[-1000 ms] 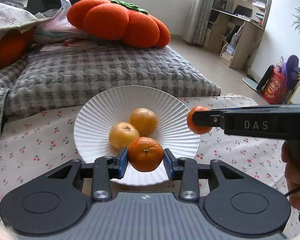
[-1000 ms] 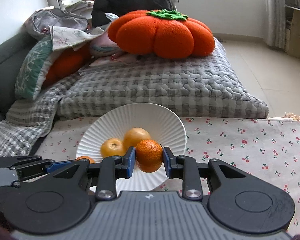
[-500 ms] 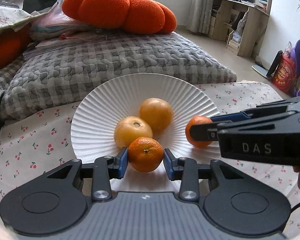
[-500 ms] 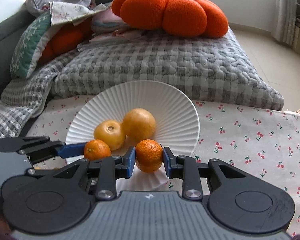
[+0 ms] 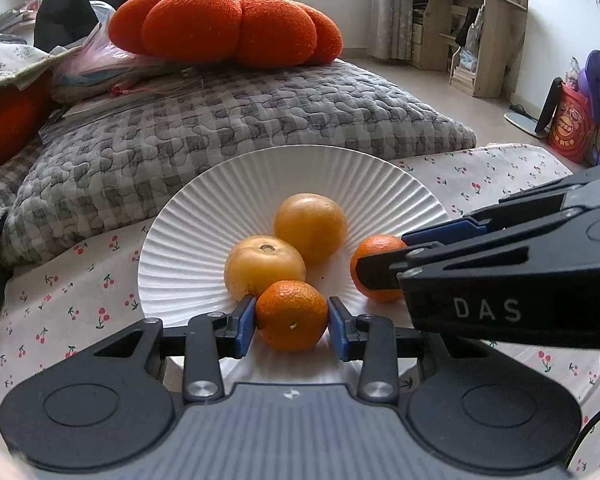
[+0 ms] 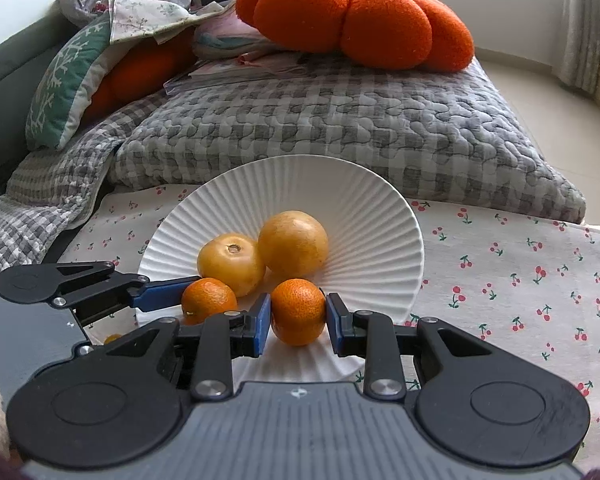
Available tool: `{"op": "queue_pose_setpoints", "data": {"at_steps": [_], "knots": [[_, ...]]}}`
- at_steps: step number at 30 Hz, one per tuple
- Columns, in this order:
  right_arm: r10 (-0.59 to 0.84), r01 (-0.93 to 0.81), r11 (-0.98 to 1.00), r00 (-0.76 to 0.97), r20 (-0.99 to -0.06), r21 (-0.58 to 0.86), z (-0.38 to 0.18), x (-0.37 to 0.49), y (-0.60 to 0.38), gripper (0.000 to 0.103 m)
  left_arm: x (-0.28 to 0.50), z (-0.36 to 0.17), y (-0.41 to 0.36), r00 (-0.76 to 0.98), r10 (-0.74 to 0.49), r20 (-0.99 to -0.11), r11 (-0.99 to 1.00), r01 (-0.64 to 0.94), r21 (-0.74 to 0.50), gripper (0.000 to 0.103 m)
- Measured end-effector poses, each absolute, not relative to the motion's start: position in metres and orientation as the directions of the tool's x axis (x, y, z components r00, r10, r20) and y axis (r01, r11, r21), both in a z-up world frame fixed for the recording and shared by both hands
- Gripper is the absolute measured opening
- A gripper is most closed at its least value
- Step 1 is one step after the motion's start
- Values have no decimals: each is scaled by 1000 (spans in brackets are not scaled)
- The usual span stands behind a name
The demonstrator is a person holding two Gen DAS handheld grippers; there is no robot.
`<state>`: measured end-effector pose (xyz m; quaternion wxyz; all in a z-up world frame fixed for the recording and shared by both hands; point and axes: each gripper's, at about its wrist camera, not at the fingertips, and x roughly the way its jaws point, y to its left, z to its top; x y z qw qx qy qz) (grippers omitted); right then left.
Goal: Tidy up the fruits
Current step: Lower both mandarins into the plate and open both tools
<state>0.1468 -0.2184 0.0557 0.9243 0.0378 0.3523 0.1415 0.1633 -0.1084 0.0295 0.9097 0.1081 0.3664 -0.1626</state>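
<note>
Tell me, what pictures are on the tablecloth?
Little red cherries on the white tablecloth, clearest in the right wrist view.

Two yellow-orange round fruits crowd the white ribbed plate centre; its rim from 9 to 12 o'clock lies bare, the grey quilted cushion rising behind.

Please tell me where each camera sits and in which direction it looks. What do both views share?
Left wrist: on the left gripper, looking down-forward at the plate; shows its fingers on a mandarin and the right gripper from the side.
Right wrist: on the right gripper, same direction; shows its fingers on a second mandarin and the left gripper.
Shared: plate, two yellow fruits, pumpkin cushion.
</note>
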Motion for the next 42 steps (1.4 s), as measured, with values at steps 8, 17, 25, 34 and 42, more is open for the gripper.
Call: {"op": "queue_pose_setpoints", "data": {"at_steps": [8,17,25,34,42], "knots": [[295,-226,956,711,-638,189,54,151,-216,27,168,28,-108,688,-204,-696,928,363,87,27],[310,-201,950,711,-631,240,50,158,-218,27,174,24,-105,694,-199,-692,931,355,88,30],[329,-118,925,726,-604,362,52,160,-238,30,174,27,-101,699,-227,-678,926,371,73,42],[348,-103,902,745,-568,419,70,155,-245,30,171,54,-72,707,-301,-640,935,350,-53,67],[342,-106,907,750,-566,408,85,150,-239,34,167,77,-39,709,-306,-636,951,262,-167,72]]}}
